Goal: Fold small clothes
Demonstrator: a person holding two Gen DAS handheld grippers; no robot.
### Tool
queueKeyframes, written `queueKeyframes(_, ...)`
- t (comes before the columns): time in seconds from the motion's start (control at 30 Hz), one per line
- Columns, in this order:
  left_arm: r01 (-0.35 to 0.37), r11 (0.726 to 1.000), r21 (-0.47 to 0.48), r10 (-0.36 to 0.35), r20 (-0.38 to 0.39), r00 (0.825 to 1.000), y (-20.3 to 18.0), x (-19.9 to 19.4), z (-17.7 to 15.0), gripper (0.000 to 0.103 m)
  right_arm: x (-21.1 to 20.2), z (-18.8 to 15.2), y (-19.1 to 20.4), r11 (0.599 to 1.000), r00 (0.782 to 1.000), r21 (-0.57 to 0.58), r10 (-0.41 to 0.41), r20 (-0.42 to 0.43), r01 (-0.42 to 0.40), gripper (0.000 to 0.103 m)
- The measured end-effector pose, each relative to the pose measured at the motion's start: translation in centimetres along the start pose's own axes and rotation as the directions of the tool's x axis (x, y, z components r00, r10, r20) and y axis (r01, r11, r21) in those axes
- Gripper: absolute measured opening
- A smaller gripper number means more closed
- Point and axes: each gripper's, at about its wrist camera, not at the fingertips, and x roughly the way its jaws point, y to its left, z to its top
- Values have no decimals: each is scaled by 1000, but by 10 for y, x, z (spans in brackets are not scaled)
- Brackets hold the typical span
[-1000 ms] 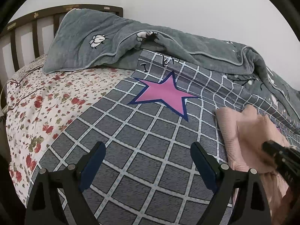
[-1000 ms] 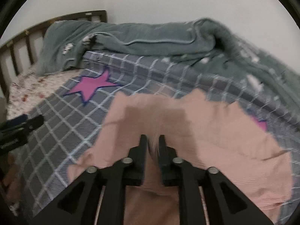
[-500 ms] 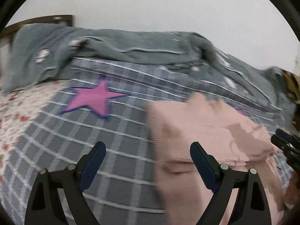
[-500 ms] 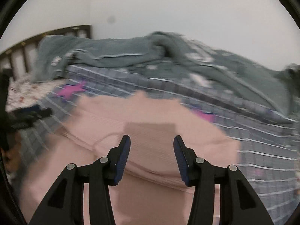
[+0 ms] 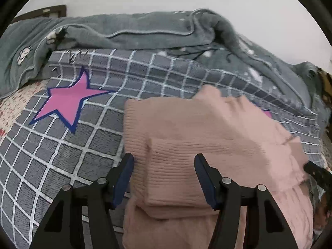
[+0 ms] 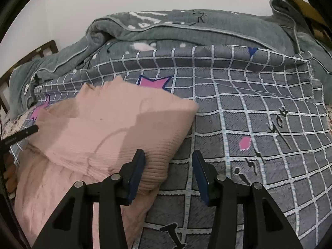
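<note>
A pink ribbed knit garment (image 5: 207, 137) lies folded over itself on the grey checked bedspread (image 5: 62, 153). My left gripper (image 5: 164, 178) is open, its fingers on either side of the folded ribbed cuff at the garment's near left part. In the right wrist view the garment (image 6: 108, 128) lies to the left. My right gripper (image 6: 168, 172) is open and empty just past the garment's right edge, with its left finger (image 6: 137, 172) against the ribbed hem. The tip of the other gripper shows at the left edge (image 6: 18, 137).
A rumpled grey-green blanket (image 5: 145, 31) lies along the back of the bed against the white wall. A pink star (image 5: 68, 101) is printed on the bedspread left of the garment. A dark wooden headboard (image 6: 27, 58) stands at far left.
My right gripper let go of the pink garment, opened and shifted right past its edge. My left gripper swung right over the garment and its jaws narrowed around the ribbed cuff.
</note>
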Motion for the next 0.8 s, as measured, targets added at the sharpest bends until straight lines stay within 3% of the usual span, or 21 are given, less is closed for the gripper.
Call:
queueKeyframes(0.13, 22, 999, -48, -23, -22, 999, 11, 4, -4, 59, 3, -3, 5, 999, 1000, -30, -21, -20, 20, 46)
queueKeyframes(0.23, 64, 995, -72, -67, -39, 997, 17, 7, -5, 52, 2, -4, 3, 1000, 1000, -20, -15, -20, 14, 46)
queueKeyframes(0.57, 84, 996, -32, -80, 104, 991, 11, -21, 2, 50, 3, -3, 3, 999, 1000, -25, -21, -18, 21, 46)
queueKeyframes(0.7, 99, 995, 7, -99, 71, 993, 1, -12, 5, 50, 2, -3, 3, 999, 1000, -28, -23, -13, 22, 46)
queueKeyframes(0.8, 49, 999, 23, -50, 28, 998, -3, -2, 3, 50, 2, -3, 4, 999, 1000, -31, -27, -12, 26, 46)
